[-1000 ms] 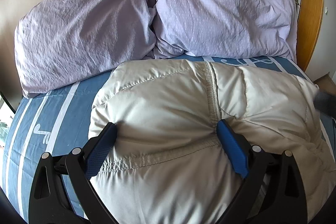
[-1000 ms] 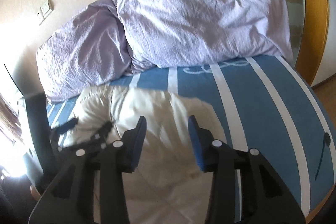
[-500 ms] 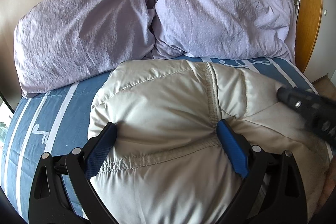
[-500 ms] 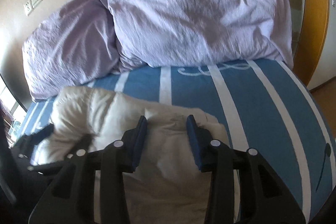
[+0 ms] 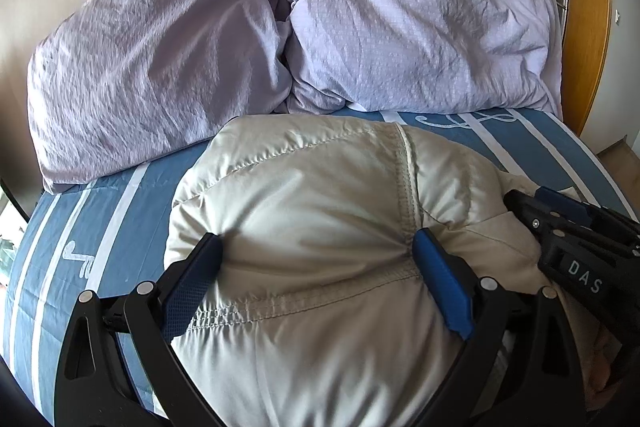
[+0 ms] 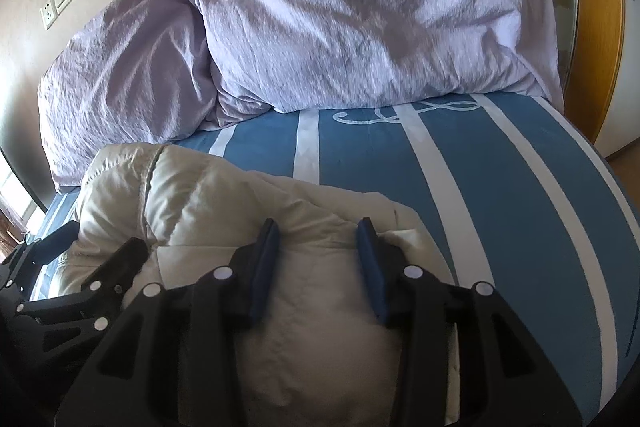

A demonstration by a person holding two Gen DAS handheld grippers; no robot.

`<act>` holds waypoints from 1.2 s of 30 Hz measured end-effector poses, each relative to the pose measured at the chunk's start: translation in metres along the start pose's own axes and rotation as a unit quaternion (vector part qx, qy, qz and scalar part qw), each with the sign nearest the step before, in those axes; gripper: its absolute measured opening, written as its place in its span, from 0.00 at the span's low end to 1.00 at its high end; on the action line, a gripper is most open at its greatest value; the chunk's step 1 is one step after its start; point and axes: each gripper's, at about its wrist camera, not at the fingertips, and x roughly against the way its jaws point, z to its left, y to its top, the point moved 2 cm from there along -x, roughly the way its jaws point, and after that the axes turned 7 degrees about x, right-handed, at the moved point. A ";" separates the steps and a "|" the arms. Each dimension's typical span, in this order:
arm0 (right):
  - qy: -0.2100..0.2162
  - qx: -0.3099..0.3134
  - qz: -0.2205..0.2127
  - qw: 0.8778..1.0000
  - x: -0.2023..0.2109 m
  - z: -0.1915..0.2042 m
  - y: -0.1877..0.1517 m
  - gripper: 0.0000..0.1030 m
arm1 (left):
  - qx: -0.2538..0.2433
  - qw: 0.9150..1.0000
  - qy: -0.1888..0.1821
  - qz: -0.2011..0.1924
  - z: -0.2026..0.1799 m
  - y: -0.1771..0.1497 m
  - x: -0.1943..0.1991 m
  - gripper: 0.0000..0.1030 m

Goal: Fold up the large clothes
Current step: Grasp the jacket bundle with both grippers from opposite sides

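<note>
We see the puffy jacket (image 5: 320, 227) lying as a thick bundle on the striped bed (image 6: 500, 187), just in front of the two pillows (image 5: 400, 27). Our left gripper (image 5: 316, 267) is spread wide, its fingers pressing into the padding on both sides of a seam. Our right gripper (image 6: 318, 259) is half open over the right edge of the jacket and holds nothing. We judge the folding mostly done; pressing flat and tidying remain.
</note>
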 end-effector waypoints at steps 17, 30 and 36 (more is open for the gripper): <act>0.000 -0.006 -0.005 1.000 -0.008 -0.002 -0.006 0.42 | -0.007 1.000 0.008 -0.012 -0.004 -0.003 -0.002 0.95; 0.001 -0.014 -0.007 1.000 -0.012 -0.004 -0.007 0.42 | -0.010 1.000 0.011 -0.015 -0.005 -0.004 -0.006 0.96; 0.003 -0.017 -0.001 1.000 -0.016 -0.004 -0.006 0.42 | -0.012 1.000 0.013 -0.012 -0.005 -0.002 -0.008 0.96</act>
